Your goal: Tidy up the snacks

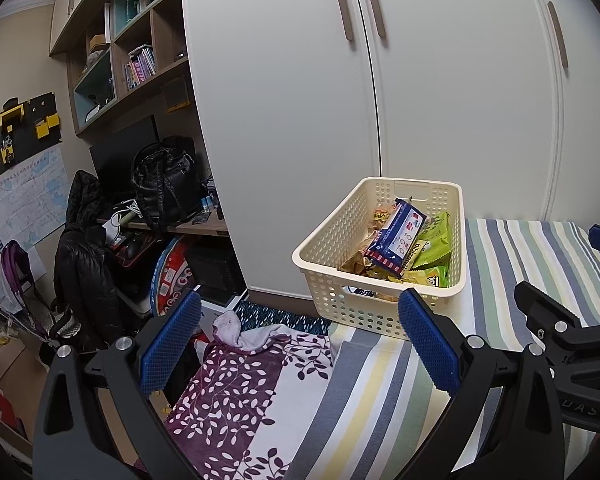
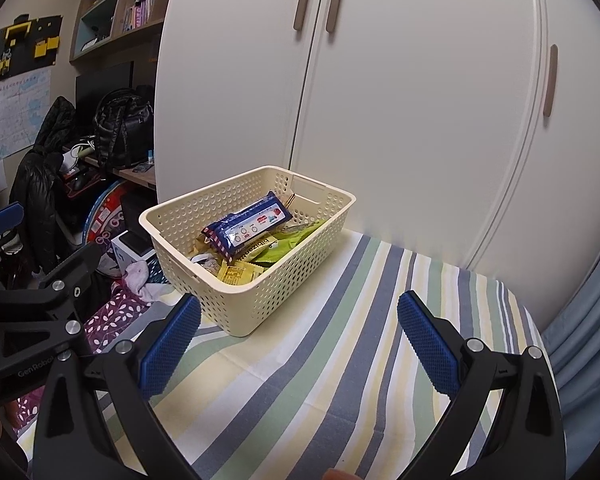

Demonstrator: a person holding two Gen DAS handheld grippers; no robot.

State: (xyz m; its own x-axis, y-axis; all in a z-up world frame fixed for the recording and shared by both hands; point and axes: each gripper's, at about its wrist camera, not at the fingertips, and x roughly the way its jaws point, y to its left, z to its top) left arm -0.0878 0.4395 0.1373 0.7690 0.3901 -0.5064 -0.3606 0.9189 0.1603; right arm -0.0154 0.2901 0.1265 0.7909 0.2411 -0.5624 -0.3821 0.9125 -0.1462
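A cream basket (image 2: 247, 252) of snacks (image 2: 247, 227) sits at the corner of a striped table (image 2: 340, 360) while the left hand-held gripper (image 1: 300, 344) and right hand-held gripper (image 2: 300, 344) hover nearby, both spread and empty; a careless nudge could tip it off the edge.

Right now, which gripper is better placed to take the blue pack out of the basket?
Probably the left gripper. It is open and its right finger is already at the near wall of the basket, with the blue pack just ahead. The right gripper, also open, is farther back.
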